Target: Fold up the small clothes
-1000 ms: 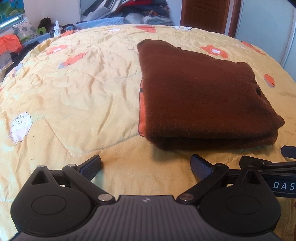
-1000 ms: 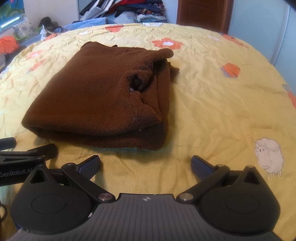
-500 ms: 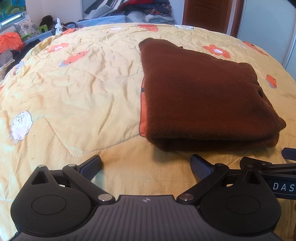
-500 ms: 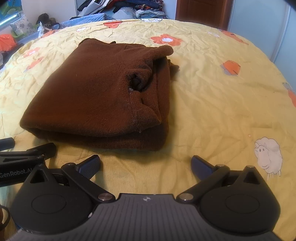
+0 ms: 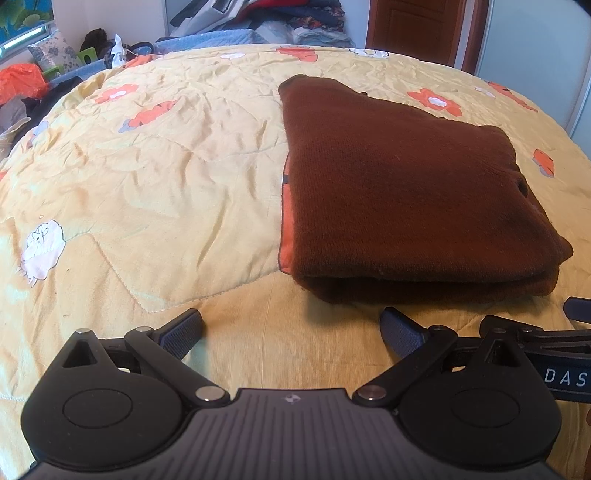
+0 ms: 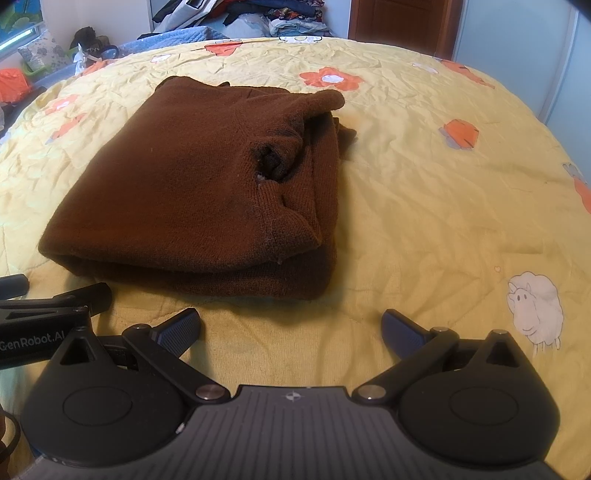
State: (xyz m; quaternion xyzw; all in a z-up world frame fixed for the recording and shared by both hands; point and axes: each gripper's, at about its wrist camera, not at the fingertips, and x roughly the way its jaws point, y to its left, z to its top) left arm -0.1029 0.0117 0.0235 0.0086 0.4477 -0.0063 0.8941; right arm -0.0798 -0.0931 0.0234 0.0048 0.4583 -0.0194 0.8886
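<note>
**Sweater folded, both grippers backed off**

A yellow flowered bedspread [image 5: 155, 177] carries the brown sweater [image 6: 192, 192], lying folded just ahead of the left gripper [image 5: 291, 328] and right gripper [image 6: 291, 326]. Jaws apart, empty, probably because folding looks complete.

Bright daylight enters from the window [image 5: 22, 31] at upper left. Soft shadows fall under the garment [image 6: 207, 184]. Both views are sharp, with fisheye bending and dark corners.

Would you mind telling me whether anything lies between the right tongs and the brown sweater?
Nothing visible does. The right tongs are open, and only bare yellow quilt lies between them and the folded brown sweater. The left tongs sit off to the side.
</note>
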